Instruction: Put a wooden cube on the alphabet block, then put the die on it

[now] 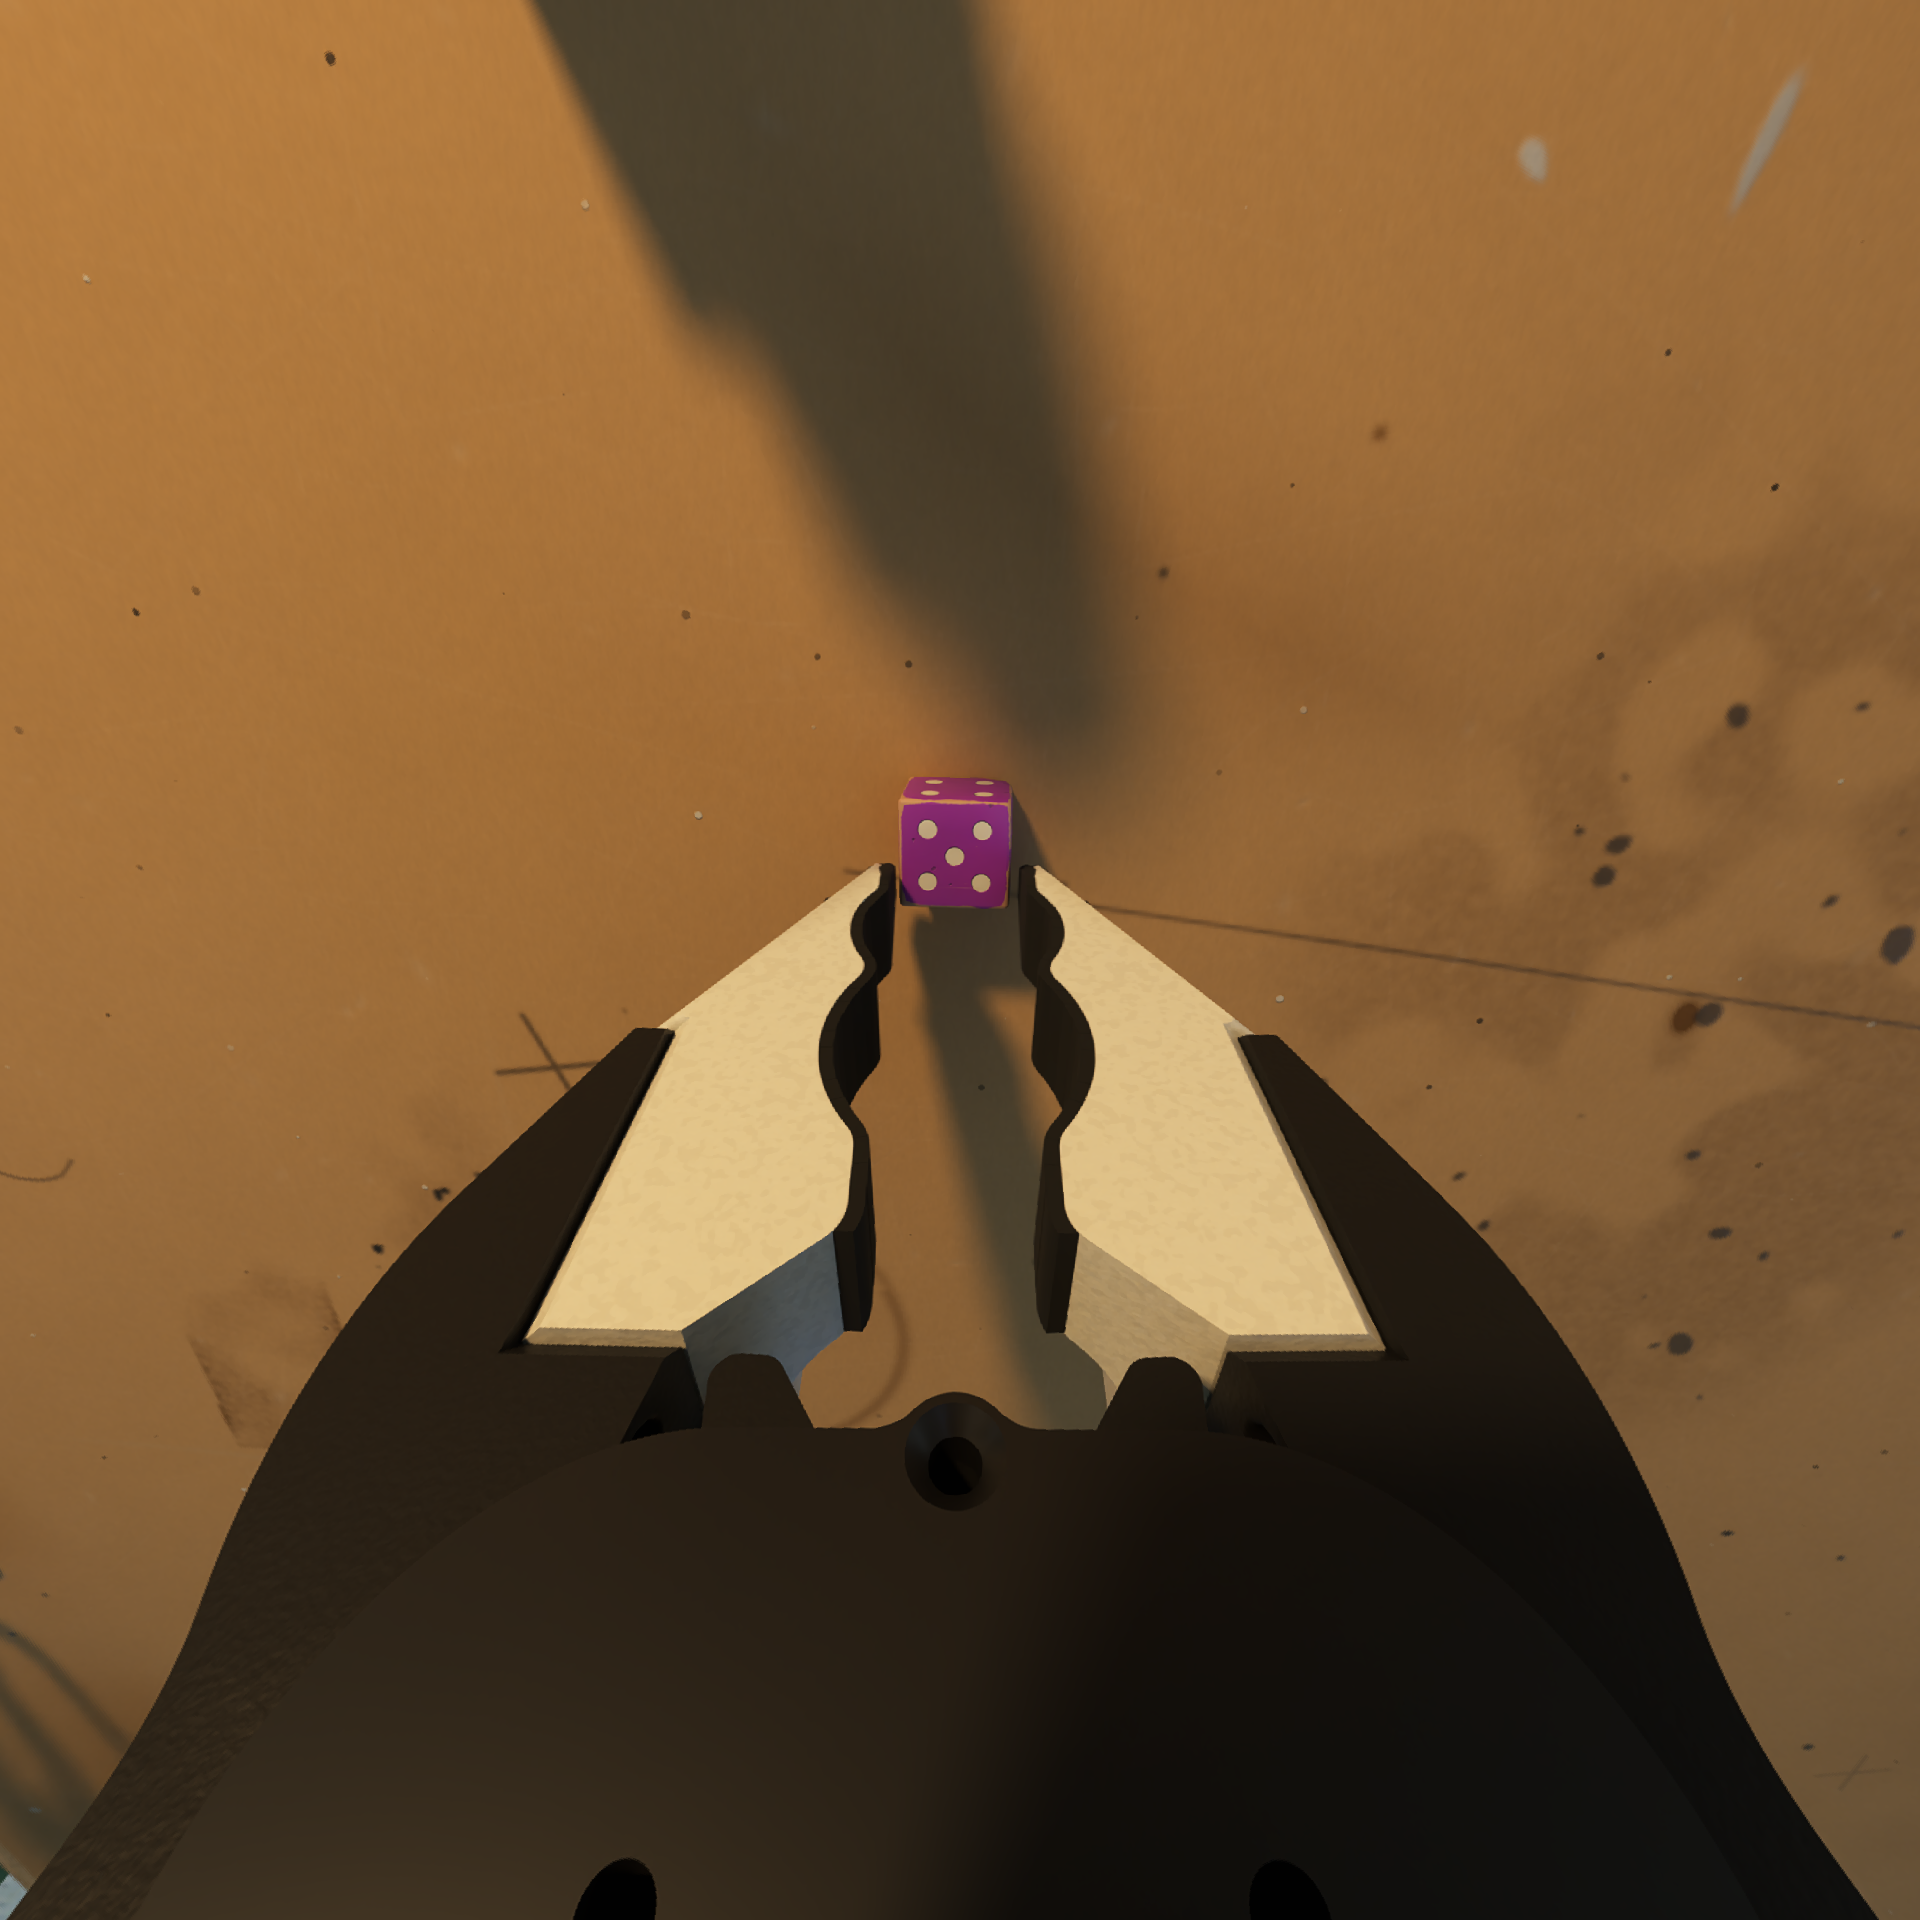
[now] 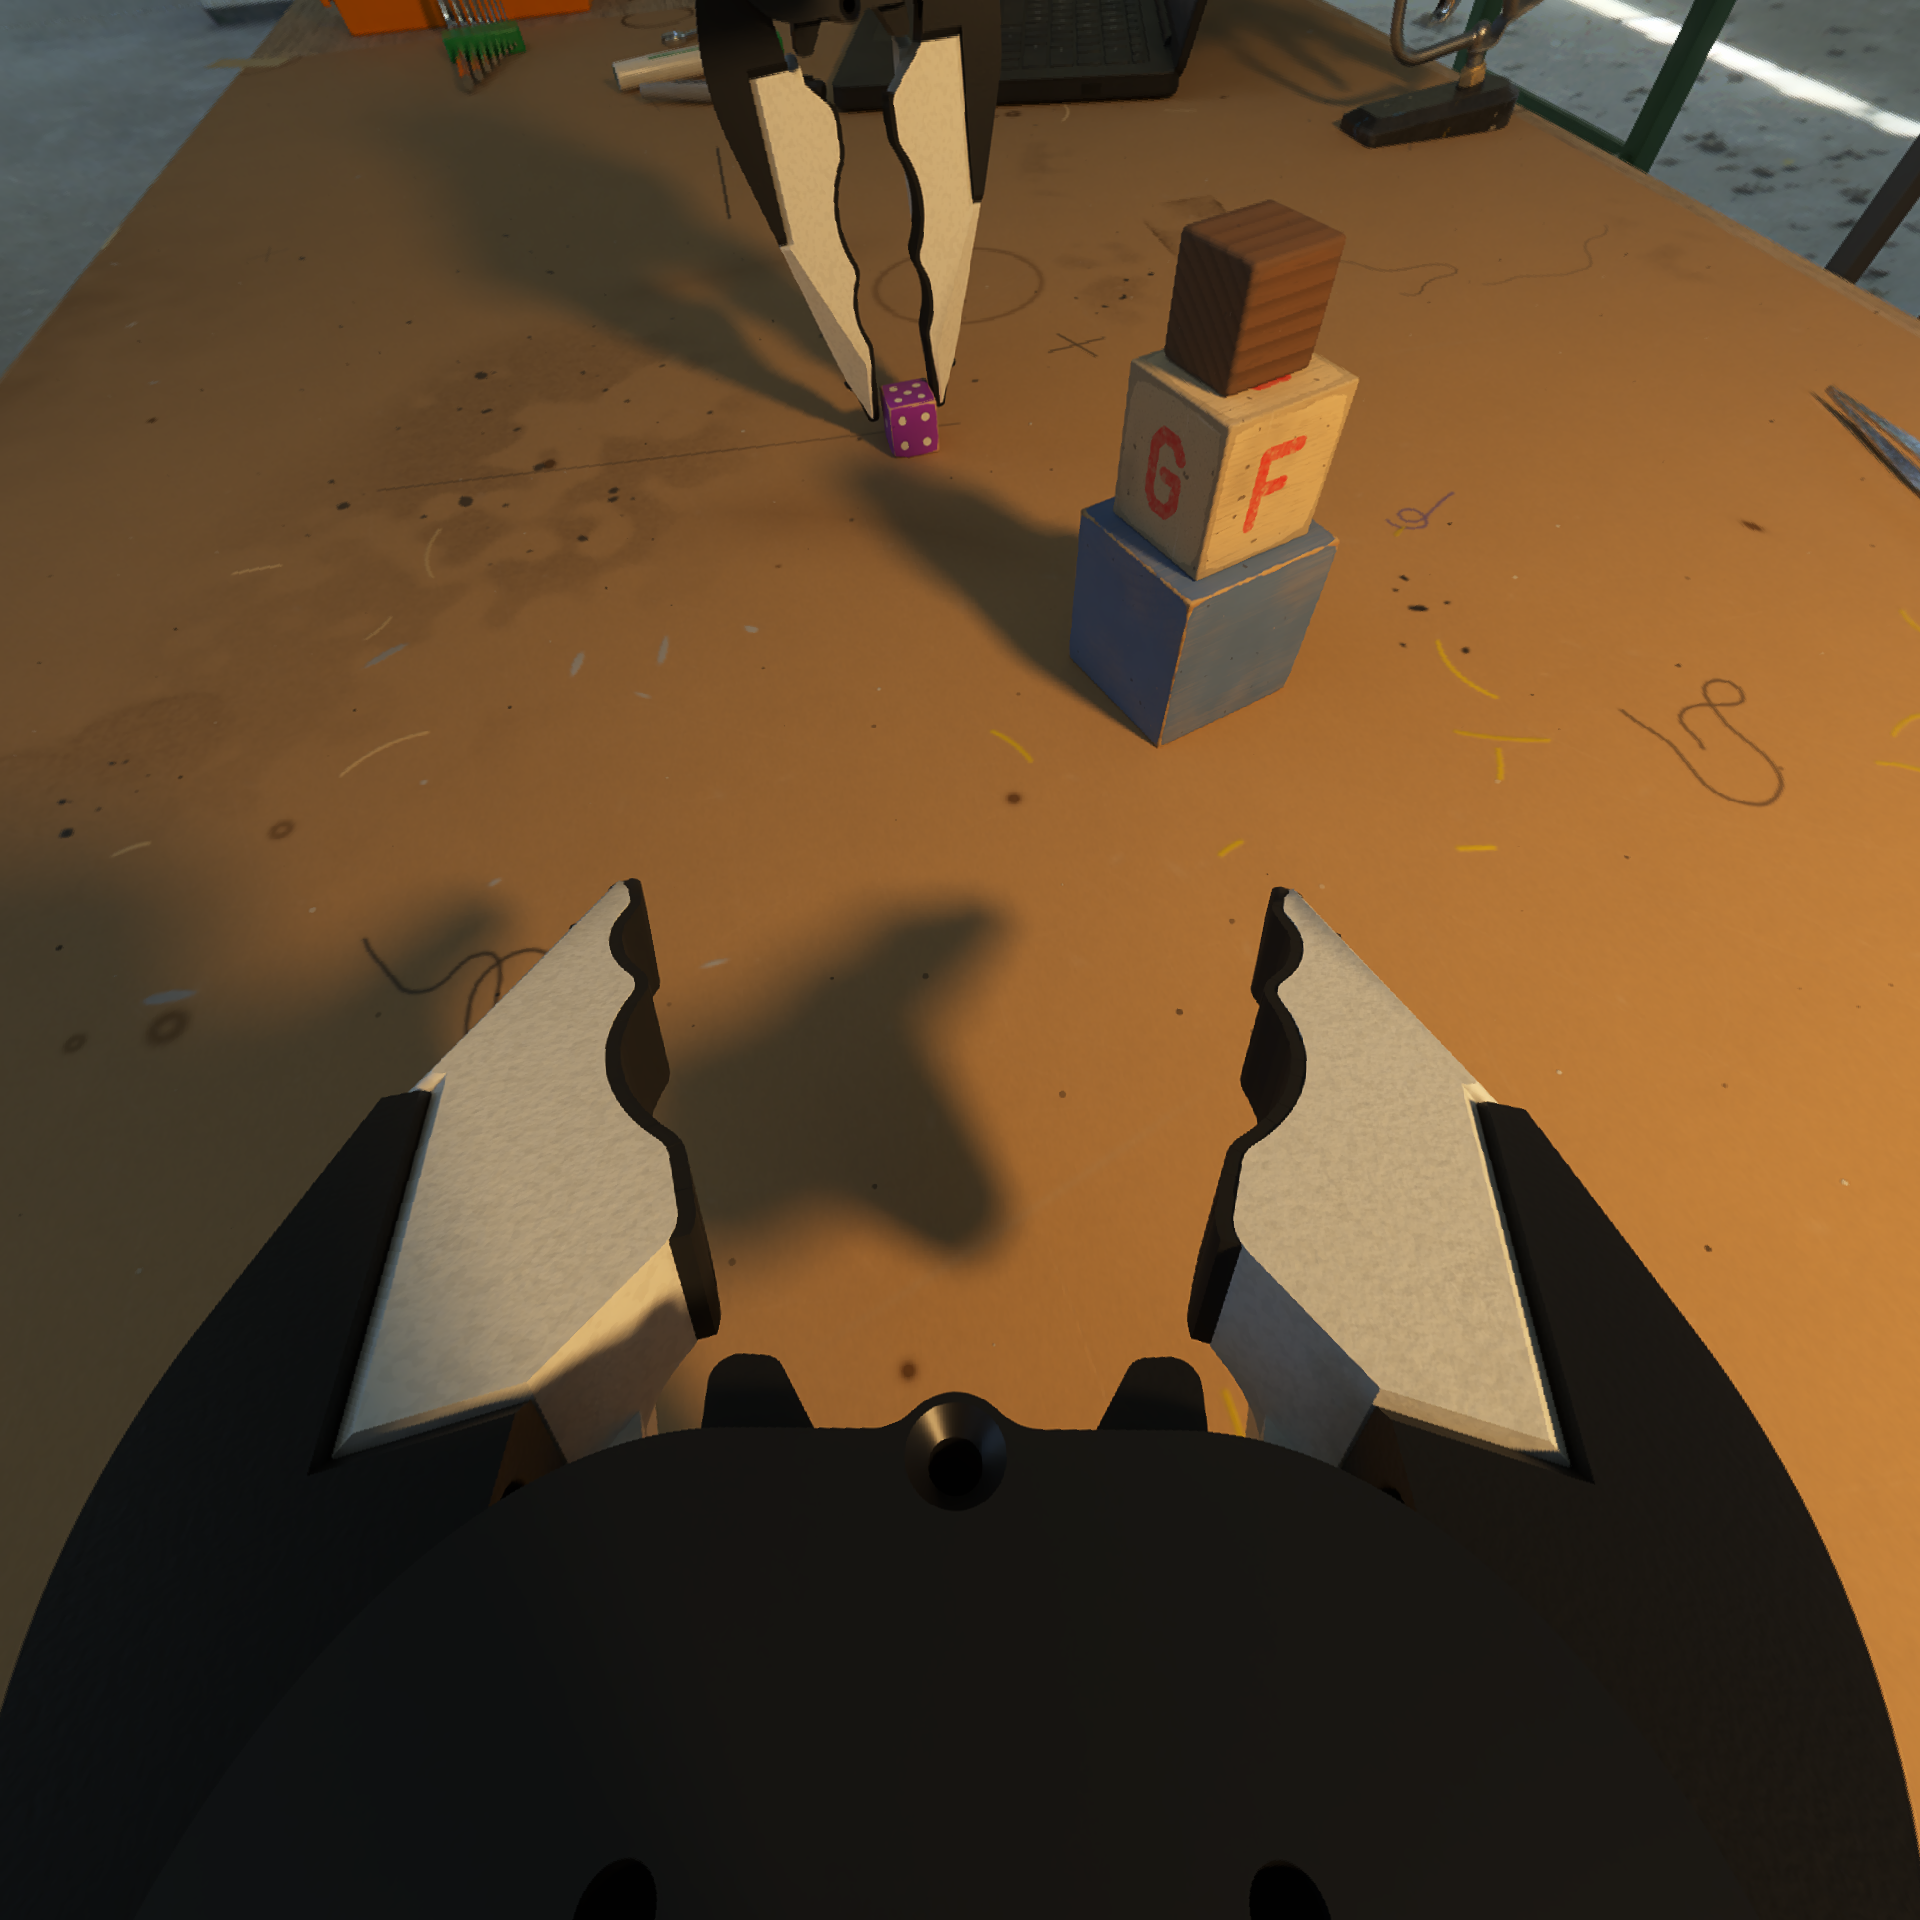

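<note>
A small purple die [image 1: 954, 844] with pale dots sits on the brown tabletop [image 1: 416, 623]. My left gripper [image 1: 956, 878] is low over it, tips on either side of the die with a thin gap on each side, so it is narrowly open. In the right wrist view the die [image 2: 911, 418] sits between the left gripper's [image 2: 904, 400] tips. To its right stands a stack: a blue cube [image 2: 1195, 644] at the bottom, the lettered alphabet block [image 2: 1226, 468] on it, a brown wooden cube [image 2: 1252, 296] on top. My right gripper [image 2: 956, 891] is wide open and empty, well short of the stack.
At the table's far end lie a dark laptop [image 2: 1091, 52], an orange box [image 2: 457, 12], a green tool set [image 2: 483, 47] and a metal clamp on a dark base [image 2: 1444, 104]. A metal strip [image 2: 1881, 426] lies at the right edge.
</note>
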Action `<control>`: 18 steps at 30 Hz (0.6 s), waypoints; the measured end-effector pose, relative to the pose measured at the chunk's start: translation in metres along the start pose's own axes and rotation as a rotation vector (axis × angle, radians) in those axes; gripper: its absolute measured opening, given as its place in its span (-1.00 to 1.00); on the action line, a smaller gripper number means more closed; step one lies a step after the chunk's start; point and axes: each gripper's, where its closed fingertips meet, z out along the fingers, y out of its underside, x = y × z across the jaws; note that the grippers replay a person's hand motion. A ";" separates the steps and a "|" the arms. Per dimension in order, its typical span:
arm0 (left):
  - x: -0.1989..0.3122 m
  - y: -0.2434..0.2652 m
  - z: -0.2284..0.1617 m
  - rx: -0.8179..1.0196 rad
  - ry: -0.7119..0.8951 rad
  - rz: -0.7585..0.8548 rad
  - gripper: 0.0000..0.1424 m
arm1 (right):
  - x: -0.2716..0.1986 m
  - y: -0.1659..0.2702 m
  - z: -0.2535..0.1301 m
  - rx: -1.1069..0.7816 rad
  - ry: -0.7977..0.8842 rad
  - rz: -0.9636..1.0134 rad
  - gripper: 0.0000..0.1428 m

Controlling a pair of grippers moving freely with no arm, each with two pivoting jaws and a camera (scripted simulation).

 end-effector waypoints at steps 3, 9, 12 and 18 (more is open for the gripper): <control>-0.001 0.001 -0.001 -0.019 0.017 -0.026 -0.71 | 0.000 0.000 -0.001 0.003 0.002 0.001 0.61; -0.022 -0.035 -0.045 0.067 -0.053 -0.150 -0.71 | 0.000 0.000 -0.001 0.002 0.000 0.003 0.61; -0.037 -0.074 -0.083 0.156 -0.110 -0.234 -0.71 | 0.000 0.000 0.000 -0.002 0.001 0.006 0.61; -0.050 -0.139 -0.124 0.223 -0.137 -0.343 -0.71 | 0.000 0.001 -0.002 -0.004 0.000 0.006 0.60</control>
